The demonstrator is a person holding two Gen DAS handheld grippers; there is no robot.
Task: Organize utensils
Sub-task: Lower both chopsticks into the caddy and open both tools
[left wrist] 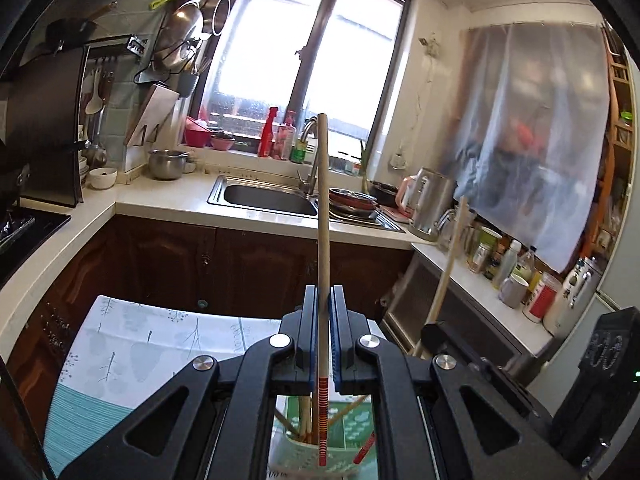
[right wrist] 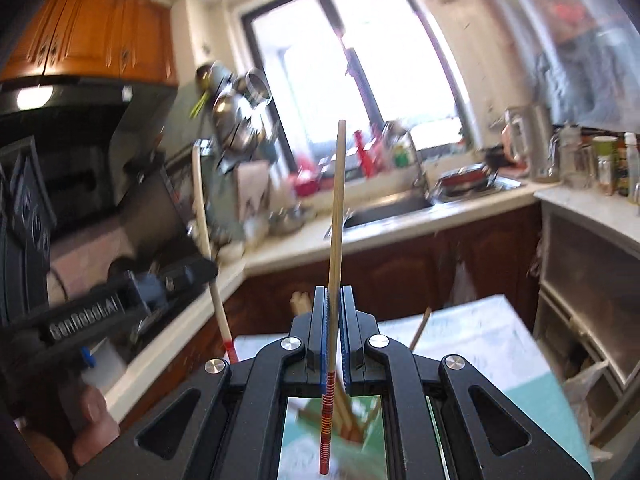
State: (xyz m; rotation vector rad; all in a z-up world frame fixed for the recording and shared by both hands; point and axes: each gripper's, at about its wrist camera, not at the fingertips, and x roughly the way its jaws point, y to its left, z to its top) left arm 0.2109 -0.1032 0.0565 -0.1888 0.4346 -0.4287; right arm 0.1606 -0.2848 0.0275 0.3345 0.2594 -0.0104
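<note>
Between each gripper's jaws – one chopstick: left gripper (left wrist: pixel 323 296), right gripper (right wrist: pixel 334 298)

Blown-out window (left wrist: pixel 308 52) backlight; blurred right view

The surface (left wrist: pixel 132 344) wore a white cloth printed with grey leaves and twigs (left wrist: pixel 168 340), edged by a teal striped band at seven o'clock. On the cloth, at six o'clock, stood a pale green perforated plastic basket (left wrist: pixel 296 458) holding wooden chopsticks (left wrist: pixel 305 420), some with red ends, leaning apart.
</note>
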